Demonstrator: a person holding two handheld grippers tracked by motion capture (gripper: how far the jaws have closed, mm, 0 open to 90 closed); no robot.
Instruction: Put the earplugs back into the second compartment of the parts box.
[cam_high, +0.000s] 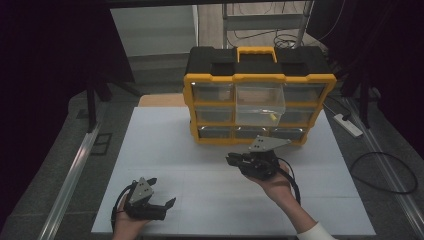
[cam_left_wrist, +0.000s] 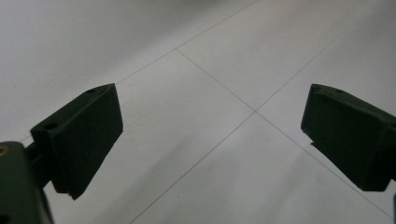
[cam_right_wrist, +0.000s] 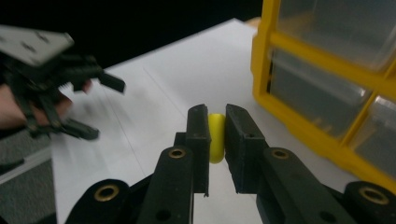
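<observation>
Looking down from the high view, we see the right gripper (cam_high: 235, 160) at centre frame, just in front of the yellow-and-black organiser (cam_high: 258, 95) that stands at the far middle of the white worktop (cam_high: 210, 200); its nose points toward the left of the frame, side-on to the cabinet. One clear drawer (cam_high: 260, 102) in the middle column is pulled out toward us, above and slightly right of that gripper, with a small yellow speck inside it that we cannot identify. The left gripper (cam_high: 161, 192) sits low at lower left, well apart from the cabinet, so the right hand (cam_high: 275, 182) is plainly the nearer one. In the left gripper view, the two matte black jaws stand wide apart with nothing between them, over bare white worktop (cam_left_wrist: 196, 60) crossed by thin seam lines. In the right gripper view, the jaws are clamped on a small yellow piece (cam_right_wrist: 215, 137), smooth, rounded and glossy like plastic, its long axis running upright along the jaws. The organiser's hard yellow frame (cam_right_wrist: 299, 126) and cloudy translucent drawer fronts fill the right of the frame, near the jaws. We judge that the open drawer is where the piece belongs, which would mean swinging the gripper right and up.
</observation>
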